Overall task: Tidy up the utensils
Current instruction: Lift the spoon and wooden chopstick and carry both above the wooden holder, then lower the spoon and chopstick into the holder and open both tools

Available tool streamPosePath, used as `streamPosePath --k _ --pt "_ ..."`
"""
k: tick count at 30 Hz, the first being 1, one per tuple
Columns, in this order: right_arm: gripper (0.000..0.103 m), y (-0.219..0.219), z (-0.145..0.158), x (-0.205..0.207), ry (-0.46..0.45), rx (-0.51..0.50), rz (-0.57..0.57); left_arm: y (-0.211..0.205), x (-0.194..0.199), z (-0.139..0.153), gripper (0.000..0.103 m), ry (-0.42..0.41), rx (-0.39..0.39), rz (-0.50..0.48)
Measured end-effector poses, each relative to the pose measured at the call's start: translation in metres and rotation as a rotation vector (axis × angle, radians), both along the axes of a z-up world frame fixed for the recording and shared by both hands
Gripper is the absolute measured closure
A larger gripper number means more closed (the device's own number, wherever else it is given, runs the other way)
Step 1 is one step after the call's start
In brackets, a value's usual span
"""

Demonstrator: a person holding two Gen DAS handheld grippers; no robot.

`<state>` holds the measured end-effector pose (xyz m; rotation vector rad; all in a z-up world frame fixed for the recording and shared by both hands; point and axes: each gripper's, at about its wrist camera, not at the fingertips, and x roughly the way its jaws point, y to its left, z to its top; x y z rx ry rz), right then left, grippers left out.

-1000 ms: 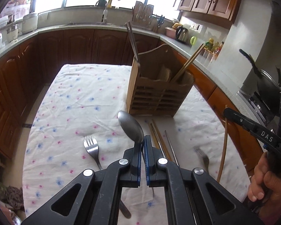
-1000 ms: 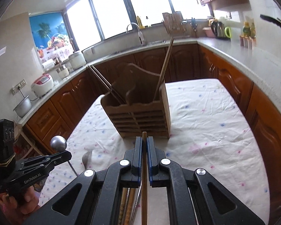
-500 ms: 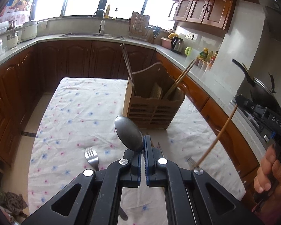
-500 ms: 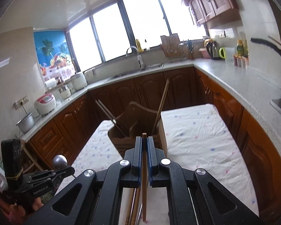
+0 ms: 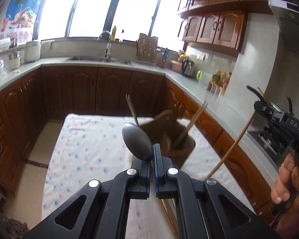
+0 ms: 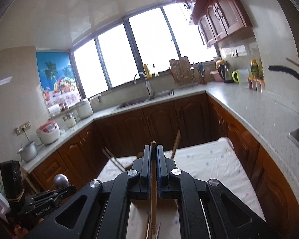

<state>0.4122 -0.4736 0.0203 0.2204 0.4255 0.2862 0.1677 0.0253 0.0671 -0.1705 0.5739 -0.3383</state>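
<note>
Nearest, the left gripper (image 5: 151,155) clamps a smooth steel spoon (image 5: 137,141), bowl upright; the right gripper (image 6: 153,157) pinches a slim wooden chopstick (image 6: 153,195) hanging over the table. Beyond, on the flower-dotted tablecloth (image 5: 85,151), a slatted wooden utensil holder (image 5: 181,149) bristles with chopsticks. Farther off, brown cabinets (image 5: 109,91) and a pale countertop (image 6: 249,103) curve round.

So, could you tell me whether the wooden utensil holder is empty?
Not empty: chopsticks lean inside the utensil holder.

Leaning chopsticks (image 5: 190,123) crowd wooden holder (image 5: 175,139) top; tablecloth (image 5: 85,149) left open.
</note>
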Motion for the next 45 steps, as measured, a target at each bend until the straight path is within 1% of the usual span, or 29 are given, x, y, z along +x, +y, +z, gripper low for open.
streamPosePath --k 4,9,14,16,19,22,27,32,37,38,41,45 --pt "0.098 -0.004 0.020 0.015 -0.055 0.028 -0.030 -0.002 0.016 0.009 0.102 -0.042 0.009 0.020" --pt "0.098 -0.014 0.037 0.035 -0.114 0.073 -0.090 -0.004 0.044 0.015 0.102 -0.074 -0.007 0.044" --pt "0.098 -0.020 0.038 0.057 -0.125 0.089 -0.128 -0.014 0.072 0.006 0.102 -0.078 -0.012 0.059" --pt "0.098 -0.020 0.033 0.065 -0.116 0.094 -0.136 -0.018 0.083 -0.001 0.102 -0.071 -0.008 0.068" --pt "0.098 -0.018 0.018 0.076 -0.095 0.087 -0.140 -0.025 0.099 -0.015 0.102 -0.051 0.002 0.078" --pt "0.098 -0.015 -0.004 0.085 -0.064 0.078 -0.143 -0.033 0.113 -0.032 0.102 -0.024 0.006 0.084" --pt "0.098 -0.010 -0.044 0.097 -0.004 0.096 -0.136 -0.044 0.138 -0.060 0.102 0.028 0.013 0.089" --pt "0.098 -0.005 -0.070 0.102 0.043 0.106 -0.129 -0.052 0.152 -0.079 0.102 0.063 0.029 0.074" --pt "0.098 -0.003 -0.084 0.106 0.081 0.100 -0.114 -0.057 0.161 -0.093 0.102 0.099 0.043 0.055" --pt "0.098 -0.003 -0.084 0.105 0.071 0.096 -0.114 -0.058 0.162 -0.094 0.101 0.103 0.048 0.053" --pt "0.098 -0.001 -0.080 0.105 0.073 0.075 -0.114 -0.061 0.165 -0.092 0.101 0.085 0.071 0.059" --pt "0.098 -0.001 -0.078 0.105 0.078 0.071 -0.107 -0.062 0.167 -0.091 0.101 0.087 0.072 0.057"
